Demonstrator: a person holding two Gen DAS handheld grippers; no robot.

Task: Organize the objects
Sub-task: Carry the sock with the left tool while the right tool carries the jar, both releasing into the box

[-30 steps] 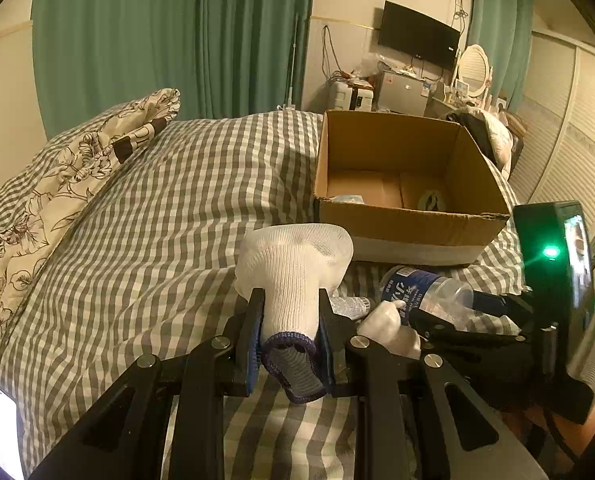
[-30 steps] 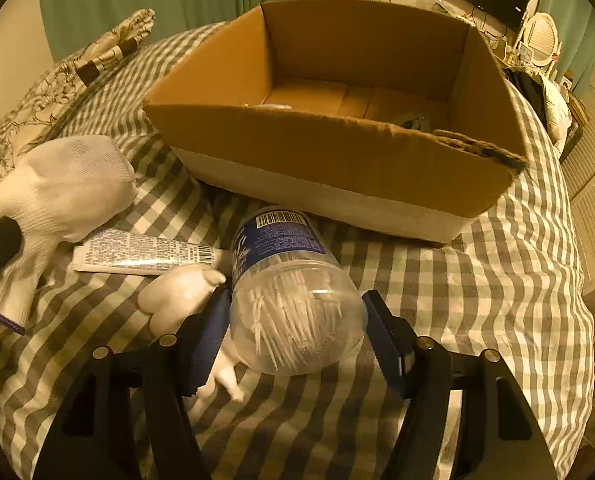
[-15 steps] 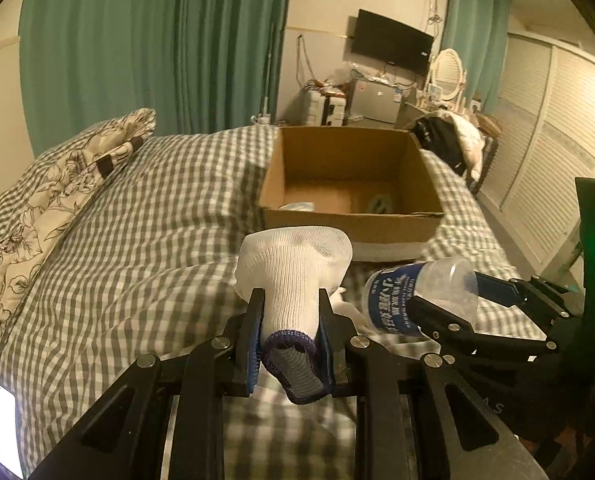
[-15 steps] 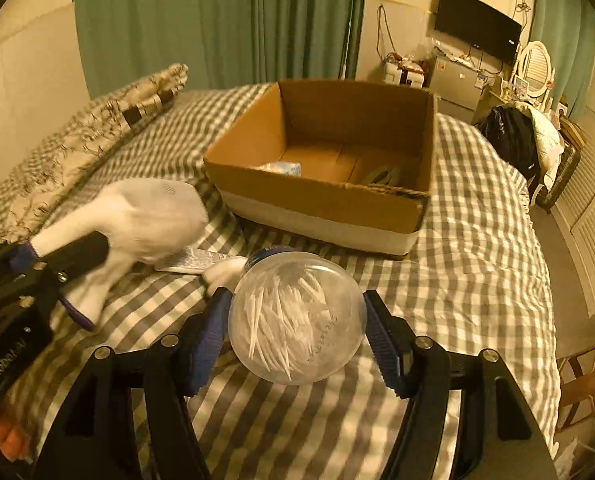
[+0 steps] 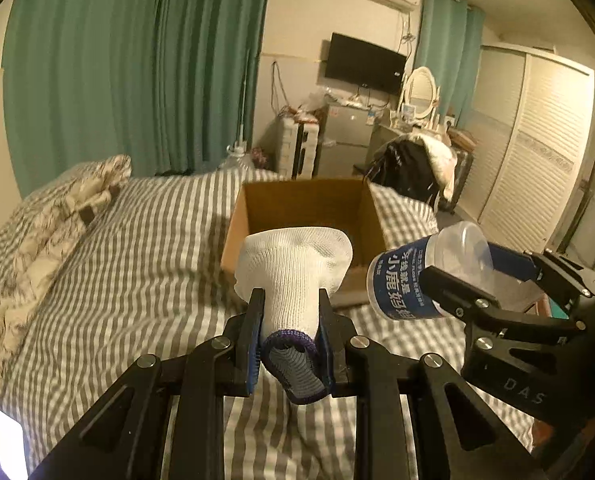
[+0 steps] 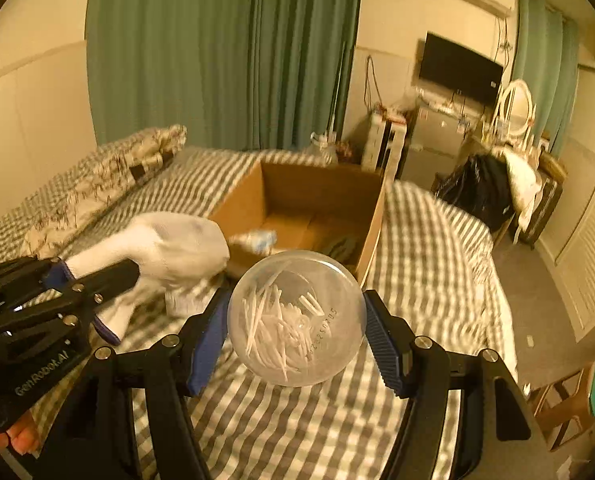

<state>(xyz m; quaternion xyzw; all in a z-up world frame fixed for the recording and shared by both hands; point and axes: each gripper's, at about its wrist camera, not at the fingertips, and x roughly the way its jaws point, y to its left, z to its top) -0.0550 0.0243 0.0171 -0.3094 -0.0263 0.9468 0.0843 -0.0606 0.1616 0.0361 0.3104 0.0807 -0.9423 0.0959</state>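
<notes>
White knit glove point(image 5: 293, 276) being pinched at cuff by left gripper point(image 5: 291, 312); clear toothpick jar point(image 6: 296, 317), blue Chinese-lettered label, being clamped between right gripper point(image 6: 297, 332) fingers; "GenRobot.AI" showing.

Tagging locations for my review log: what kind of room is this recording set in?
Most likely a bedroom: a bed with a checked duvet and patterned pillow, a vanity mirror, a louvred wardrobe and a wall-mounted TV.

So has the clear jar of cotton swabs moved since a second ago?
Yes. The jar, clamped in the right gripper, has risen off the checked bedspread and now sits level with the cardboard box rim.
</notes>
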